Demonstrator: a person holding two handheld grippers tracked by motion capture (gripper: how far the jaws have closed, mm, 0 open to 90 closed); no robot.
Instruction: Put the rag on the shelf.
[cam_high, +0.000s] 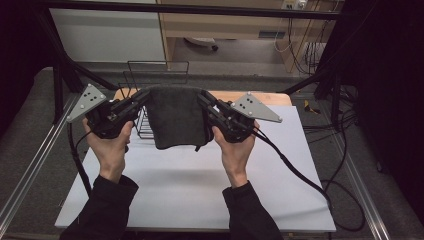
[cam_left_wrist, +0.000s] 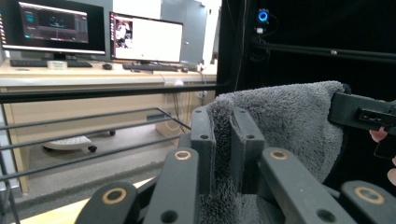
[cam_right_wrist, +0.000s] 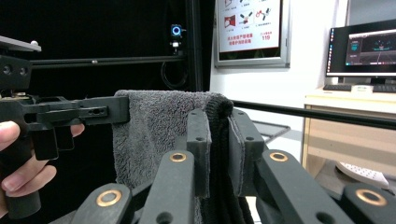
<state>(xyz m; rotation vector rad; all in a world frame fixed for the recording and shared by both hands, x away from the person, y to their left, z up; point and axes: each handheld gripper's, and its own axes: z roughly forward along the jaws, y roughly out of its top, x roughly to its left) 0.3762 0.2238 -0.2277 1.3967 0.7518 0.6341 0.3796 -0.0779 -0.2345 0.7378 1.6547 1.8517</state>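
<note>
Towel (cam_high: 175, 117), dark grey, folded, hangs in the air between both grippers above the near side of the wire rack (cam_high: 145, 107), over the white table mat (cam_high: 200, 185). Left gripper (cam_high: 142, 97) clenched on the towel's upper left corner; left gripper view shows its jaws pinching a fold of terry pile (cam_left_wrist: 224, 140) between the pads. Right gripper (cam_high: 204, 98) likewise clamped on the upper right corner, cloth edge squeezed between its jaws in the right gripper view (cam_right_wrist: 217, 140). Top edge runs roughly level between the two grips, the rest drapes down freely, bottom hem near the mat but seemingly clear of it; cannot tell whether the back of the cloth touches the rack wires. Step in hand looks like carrying the towel up and over to drape it on the rack's top rail (cam_high: 157, 62), judging by the rack straight behind. To do it well: keep both pinches firm, since the bite on each corner is shallow and thick pile can slip; keep the hands level and the same distance apart so the top edge stays taut without sagging; clear the top rail before going forward so the hem does not snag a wire; lower evenly so the cloth lands centred, then let go with both together.
</note>
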